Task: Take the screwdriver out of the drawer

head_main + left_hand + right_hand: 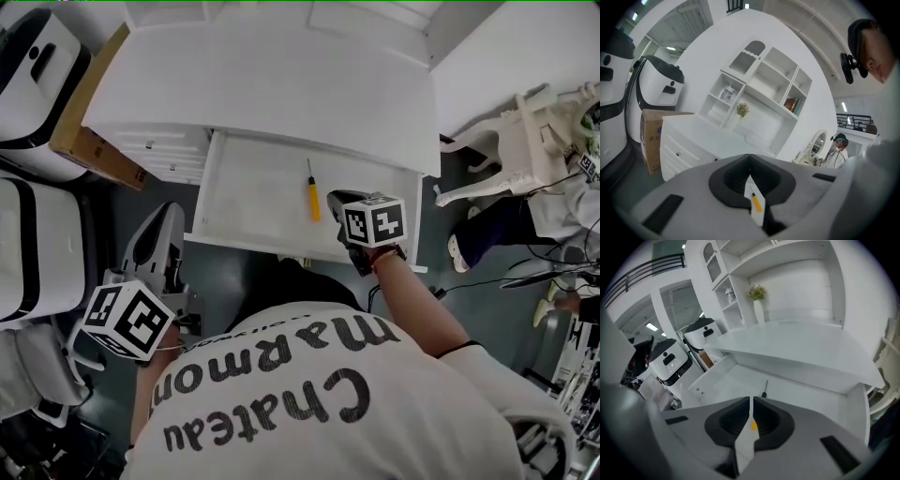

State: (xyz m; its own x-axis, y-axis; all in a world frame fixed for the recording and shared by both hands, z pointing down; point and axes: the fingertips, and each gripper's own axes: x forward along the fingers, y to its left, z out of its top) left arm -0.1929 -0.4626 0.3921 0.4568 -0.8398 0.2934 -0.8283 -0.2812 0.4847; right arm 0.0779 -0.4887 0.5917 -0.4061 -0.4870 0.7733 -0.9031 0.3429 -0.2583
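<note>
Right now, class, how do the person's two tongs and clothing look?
The left tongs and right tongs are grey with black inner pads. Each carries a white cube printed with black square markers. The person wears a white T-shirt with black lettering.

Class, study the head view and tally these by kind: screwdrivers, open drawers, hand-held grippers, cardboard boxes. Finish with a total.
Screwdriver: 1
Open drawer: 1
Grippers: 2 (left gripper, right gripper)
Cardboard box: 1
Total: 5
</note>
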